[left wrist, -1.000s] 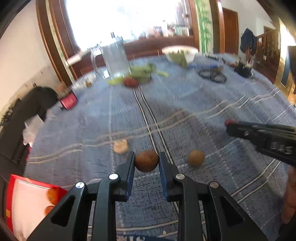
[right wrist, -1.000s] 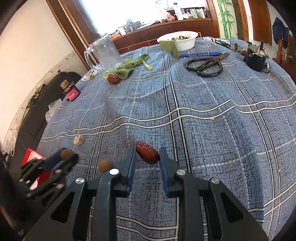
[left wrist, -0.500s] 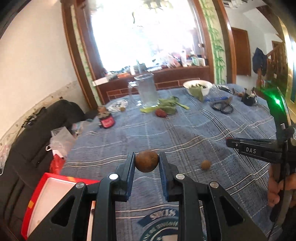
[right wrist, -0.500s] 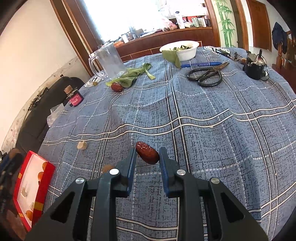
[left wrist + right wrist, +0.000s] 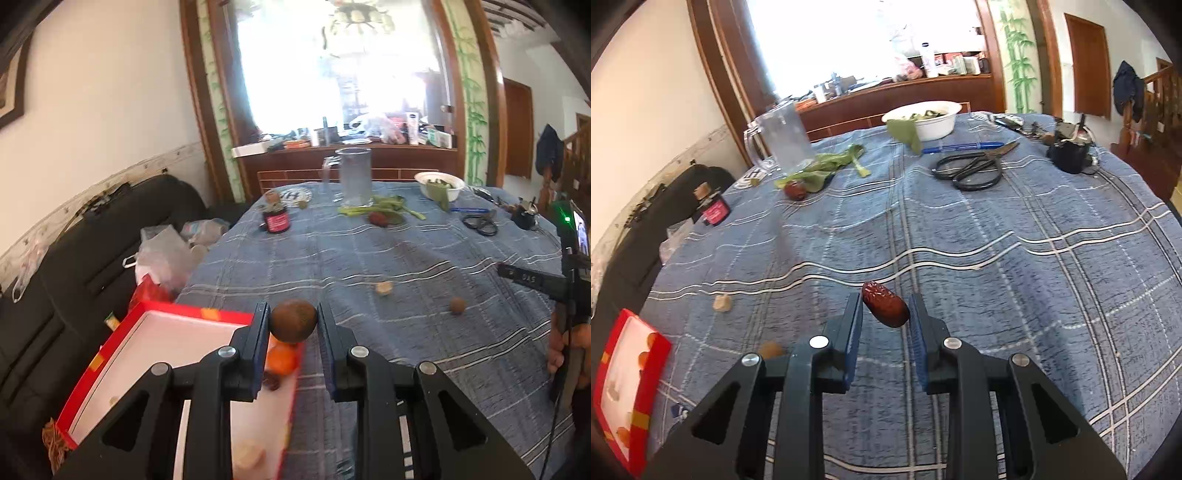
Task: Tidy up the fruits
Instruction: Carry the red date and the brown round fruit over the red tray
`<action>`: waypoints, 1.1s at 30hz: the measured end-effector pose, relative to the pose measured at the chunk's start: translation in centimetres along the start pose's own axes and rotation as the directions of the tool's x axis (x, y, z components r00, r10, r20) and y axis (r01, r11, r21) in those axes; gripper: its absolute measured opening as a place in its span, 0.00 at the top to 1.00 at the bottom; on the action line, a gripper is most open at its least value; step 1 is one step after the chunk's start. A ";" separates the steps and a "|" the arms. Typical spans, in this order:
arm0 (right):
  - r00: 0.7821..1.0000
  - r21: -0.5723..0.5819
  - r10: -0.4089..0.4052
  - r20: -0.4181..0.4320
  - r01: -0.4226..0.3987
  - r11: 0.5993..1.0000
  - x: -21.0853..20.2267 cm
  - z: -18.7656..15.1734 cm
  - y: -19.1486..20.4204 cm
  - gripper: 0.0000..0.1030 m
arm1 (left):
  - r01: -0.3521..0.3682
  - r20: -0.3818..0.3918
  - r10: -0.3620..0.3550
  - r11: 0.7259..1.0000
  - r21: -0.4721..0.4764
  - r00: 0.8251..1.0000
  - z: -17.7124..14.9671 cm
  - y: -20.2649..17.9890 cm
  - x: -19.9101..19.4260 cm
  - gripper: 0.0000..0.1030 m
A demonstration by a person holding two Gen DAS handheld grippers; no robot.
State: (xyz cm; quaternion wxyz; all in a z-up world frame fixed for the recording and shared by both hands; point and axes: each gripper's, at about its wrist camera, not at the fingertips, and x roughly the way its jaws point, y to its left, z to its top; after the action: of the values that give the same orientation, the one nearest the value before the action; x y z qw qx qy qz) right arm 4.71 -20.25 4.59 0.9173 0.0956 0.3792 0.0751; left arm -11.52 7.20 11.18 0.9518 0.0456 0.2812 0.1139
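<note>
At the table's left edge sits a red box (image 5: 110, 343) with a white inside, an orange fruit (image 5: 281, 360) lying in its near right corner. The left gripper (image 5: 293, 321) is clamped on a round brown fruit (image 5: 293, 320), held above the box's right wall. On the blue plaid tablecloth (image 5: 388, 258), near the front edge, lie a pale fruit piece (image 5: 383, 287) and a small brown fruit (image 5: 457, 305), apart from each other. The right gripper (image 5: 885, 308) pinches a red date (image 5: 885, 303), tilted, above the cloth.
</note>
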 end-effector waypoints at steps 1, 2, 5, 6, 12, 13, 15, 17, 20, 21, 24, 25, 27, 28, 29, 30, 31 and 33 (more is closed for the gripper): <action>1.000 0.005 -0.004 0.002 0.004 1.000 0.0 0.0 -0.1 0.74 | -0.003 -0.003 0.003 1.000 -0.007 1.000 -0.2 0.5 0.0 0.76; 1.000 0.007 -0.010 0.005 0.010 1.000 0.0 -0.1 -0.2 0.74 | -0.008 -0.008 0.008 1.000 -0.018 1.000 -0.6 1.1 0.0 0.76; 0.999 0.007 -0.039 0.020 0.039 0.999 -0.1 -0.2 -0.5 0.74 | -0.023 -0.019 0.022 0.999 -0.043 1.000 -1.4 2.6 0.0 0.76; 0.999 0.012 -0.040 0.017 0.040 0.999 -0.2 -0.2 -0.5 0.74 | -0.027 -0.024 0.026 0.998 -0.051 0.999 -1.7 3.2 0.0 0.76; 1.000 -0.005 0.031 -0.002 -0.031 1.000 -1.9 -0.9 2.0 0.74 | -0.085 -0.044 0.081 0.993 -0.081 0.996 -3.2 6.8 -0.1 0.76; 0.999 -0.026 0.040 0.006 -0.040 0.999 -2.3 -1.0 2.8 0.74 | -0.091 -0.047 0.087 0.992 -0.086 0.995 -3.4 7.3 -0.1 0.76; 0.997 -0.065 0.076 0.017 -0.074 0.995 -3.4 -1.4 5.1 0.74 | -0.103 -0.056 0.098 0.990 -0.098 0.994 -3.9 8.2 0.1 0.76; 0.991 -0.096 0.130 0.017 -0.128 0.987 -4.3 -1.9 7.6 0.74 | -0.114 -0.070 0.107 0.987 -0.110 0.992 -4.5 9.1 0.4 0.76; 0.980 -0.133 0.199 0.013 -0.195 0.972 -5.3 -2.6 11.2 0.73 | -0.124 -0.088 0.114 0.984 -0.124 0.990 -5.2 10.0 0.8 0.76; 0.976 -0.139 0.218 0.009 -0.215 0.967 -5.5 -2.8 12.0 0.73 | -0.126 -0.093 0.114 0.984 -0.128 0.989 -5.4 10.3 0.9 0.76; 0.957 -0.148 0.290 -0.015 -0.288 0.946 -5.7 -3.4 15.4 0.73 | -0.132 -0.102 0.119 0.981 -0.139 0.988 -5.8 11.1 1.0 0.76; 0.947 -0.151 0.318 -0.029 -0.319 0.936 -5.7 -3.7 16.8 0.73 | -0.134 -0.103 0.121 0.981 -0.141 0.987 -6.0 11.5 1.1 0.76; 0.936 -0.157 0.348 -0.046 -0.351 0.923 -5.7 -4.2 18.5 0.73 | -0.139 -0.106 0.124 0.979 -0.150 0.987 -6.1 12.0 1.1 0.76; 0.931 -0.161 0.361 -0.058 -0.366 0.917 -5.5 -4.4 19.7 0.73 | -0.143 -0.108 0.128 0.977 -0.155 0.986 -6.1 12.3 1.1 0.76; 0.926 -0.162 0.371 -0.069 -0.377 0.912 -5.3 -4.5 20.6 0.73 | -0.148 -0.108 0.132 0.976 -0.157 0.985 -6.2 12.6 1.2 0.76; 0.920 -0.164 0.383 -0.081 -0.391 0.905 -5.1 -4.7 21.6 0.73 | -0.152 -0.109 0.136 0.975 -0.160 0.985 -6.3 12.8 1.2 0.76; 0.911 -0.167 0.400 -0.096 -0.411 0.896 -4.9 -5.0 22.7 0.73 | -0.157 -0.112 0.139 0.974 -0.165 0.984 -6.5 13.2 1.3 0.76; 0.898 -0.168 0.423 -0.118 -0.438 0.883 -4.7 -5.5 24.6 0.73 | -0.167 -0.119 0.148 0.971 -0.173 0.982 -6.6 13.7 1.4 0.76</action>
State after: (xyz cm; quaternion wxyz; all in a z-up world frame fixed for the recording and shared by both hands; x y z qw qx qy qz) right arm -4.08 3.28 9.68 0.8670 0.0862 0.3749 0.3166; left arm -16.65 21.01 6.99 0.9238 -0.0253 0.3147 0.2164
